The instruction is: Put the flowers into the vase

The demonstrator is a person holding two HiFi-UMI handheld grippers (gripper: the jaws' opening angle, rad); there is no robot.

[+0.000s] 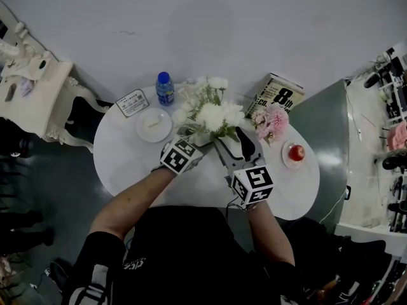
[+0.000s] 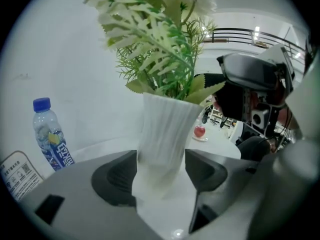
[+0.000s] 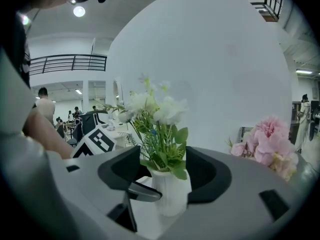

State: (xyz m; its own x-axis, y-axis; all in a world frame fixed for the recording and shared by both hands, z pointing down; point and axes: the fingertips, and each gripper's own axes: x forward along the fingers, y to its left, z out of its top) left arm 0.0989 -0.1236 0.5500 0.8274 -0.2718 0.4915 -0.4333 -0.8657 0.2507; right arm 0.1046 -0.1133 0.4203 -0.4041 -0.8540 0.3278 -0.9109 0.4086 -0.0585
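Left gripper [image 2: 161,171] clamps the white vase [image 2: 162,129] of flowers [image 1: 213,114]; right gripper [image 1: 234,146] gapes empty beside it

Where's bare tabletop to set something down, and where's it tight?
Free: the near-left table, bordered by the small plate, the card and the left gripper; also the near-right edge in front of the apple saucer. Crowded: back arc from bottle through vase to pink flowers.
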